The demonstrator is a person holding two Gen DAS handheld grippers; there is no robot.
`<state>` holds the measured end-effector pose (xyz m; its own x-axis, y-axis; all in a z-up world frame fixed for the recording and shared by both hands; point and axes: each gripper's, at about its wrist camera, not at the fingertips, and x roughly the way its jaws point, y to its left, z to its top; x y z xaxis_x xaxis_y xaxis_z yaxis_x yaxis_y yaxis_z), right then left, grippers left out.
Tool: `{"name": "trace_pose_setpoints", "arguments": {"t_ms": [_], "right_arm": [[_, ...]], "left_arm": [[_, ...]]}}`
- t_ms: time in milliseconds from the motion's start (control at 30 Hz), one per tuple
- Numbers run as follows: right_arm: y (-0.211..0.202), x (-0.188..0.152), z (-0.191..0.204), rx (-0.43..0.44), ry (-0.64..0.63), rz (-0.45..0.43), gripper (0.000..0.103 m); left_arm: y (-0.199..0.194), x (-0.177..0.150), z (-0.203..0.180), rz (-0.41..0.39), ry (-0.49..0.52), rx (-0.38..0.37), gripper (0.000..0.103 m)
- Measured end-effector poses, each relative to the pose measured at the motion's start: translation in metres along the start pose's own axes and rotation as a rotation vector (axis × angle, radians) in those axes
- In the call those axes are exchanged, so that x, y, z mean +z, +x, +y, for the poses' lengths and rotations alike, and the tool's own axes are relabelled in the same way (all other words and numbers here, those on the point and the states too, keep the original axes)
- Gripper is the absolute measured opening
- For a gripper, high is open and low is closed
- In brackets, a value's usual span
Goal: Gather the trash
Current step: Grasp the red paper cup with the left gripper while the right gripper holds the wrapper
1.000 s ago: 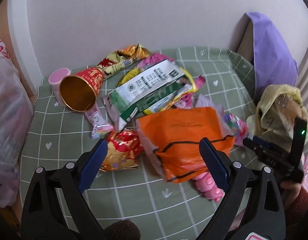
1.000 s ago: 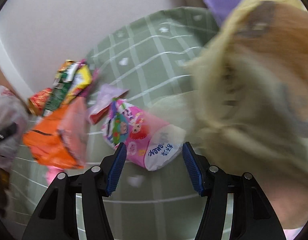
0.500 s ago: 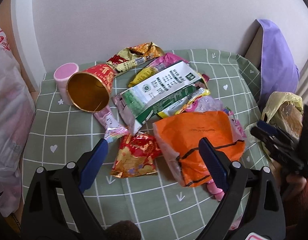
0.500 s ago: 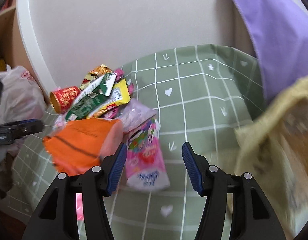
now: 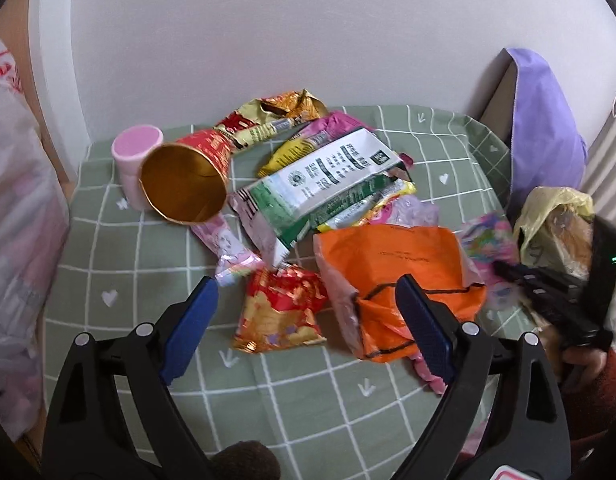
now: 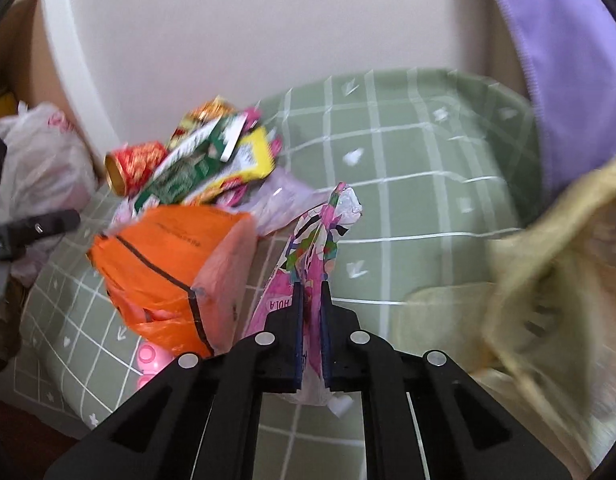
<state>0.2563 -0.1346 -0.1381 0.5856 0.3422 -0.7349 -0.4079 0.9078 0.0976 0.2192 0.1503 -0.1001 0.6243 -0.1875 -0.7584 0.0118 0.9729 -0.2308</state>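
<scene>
The right hand-held gripper (image 6: 310, 292) is closed on a pink printed wrapper (image 6: 316, 240), its two blue-padded fingers (image 6: 296, 320) pinching the packet near its lower half so that the crinkled top sticks up past the tips toward 12 o'clock. In the left wrist view that same wrapper (image 5: 488, 240) shows as a blurred pink patch just off the black tip of the right hand-held gripper (image 5: 508, 270).

Around it, at 10 o'clock in the right wrist view, an orange plastic bag (image 6: 168, 264) lies on the green checked worktop (image 6: 408, 184), touching the wrapper's left side. At 3 o'clock a yellowish plastic bag (image 6: 556, 272) is blurred, its mouth facing the camera.

The left hand-held gripper (image 5: 306, 320) is open, its fingers spread wide and holding nothing. Between the tips lies a red and gold snack packet (image 5: 280, 312), with the orange plastic bag (image 5: 396, 272) just beside it at 2 o'clock, partly behind the right finger. Farther out toward 12 o'clock sits a heap of wrappers topped by a green and white packet (image 5: 328, 184). At 11 o'clock a red paper cup (image 5: 188, 184) lies on its side, gold inside facing the camera, touching an upright pink cup (image 5: 134, 160) behind it. At 2 o'clock the yellowish plastic bag (image 5: 556, 224) stands at the worktop's edge, below a purple cloth (image 5: 544, 132).
</scene>
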Motion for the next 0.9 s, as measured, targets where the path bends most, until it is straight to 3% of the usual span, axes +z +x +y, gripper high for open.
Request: {"name": "trace_pose_setpoints", "arguments": {"t_ms": [67, 133, 200, 367, 500, 667, 733, 767, 900], "right_arm": [[-0.016, -0.001, -0.008, -0.024, 0.025, -0.025, 0.009], [-0.029, -0.003, -0.015, -0.039, 0.061, -0.046, 0.009], [-0.039, -0.006, -0.020, -0.053, 0.084, -0.055, 0.009], [-0.054, -0.012, -0.029, -0.080, 0.118, -0.056, 0.009], [-0.054, -0.012, -0.030, -0.092, 0.137, -0.041, 0.009], [-0.063, -0.006, -0.026, -0.121, 0.107, -0.055, 0.009], [-0.066, -0.003, -0.025, -0.127, 0.093, -0.061, 0.009], [-0.068, -0.002, -0.024, -0.128, 0.086, -0.063, 0.009], [-0.074, 0.005, -0.023, -0.129, 0.068, -0.082, 0.009]], "left_arm": [[0.003, 0.006, 0.014, -0.001, -0.060, 0.019, 0.086], [0.002, 0.011, 0.032, -0.051, -0.153, 0.027, 0.086], [0.003, 0.020, 0.044, -0.097, -0.182, 0.078, 0.085], [0.008, 0.035, 0.054, -0.137, -0.223, 0.093, 0.070], [0.034, 0.053, 0.058, -0.098, -0.251, 0.080, 0.061], [0.056, 0.062, 0.073, -0.019, -0.311, 0.083, 0.034], [0.058, 0.062, 0.073, -0.010, -0.296, 0.067, 0.013], [0.057, 0.062, 0.072, -0.012, -0.289, 0.064, 0.008], [0.035, 0.062, 0.062, -0.064, -0.275, 0.038, 0.003]]}}
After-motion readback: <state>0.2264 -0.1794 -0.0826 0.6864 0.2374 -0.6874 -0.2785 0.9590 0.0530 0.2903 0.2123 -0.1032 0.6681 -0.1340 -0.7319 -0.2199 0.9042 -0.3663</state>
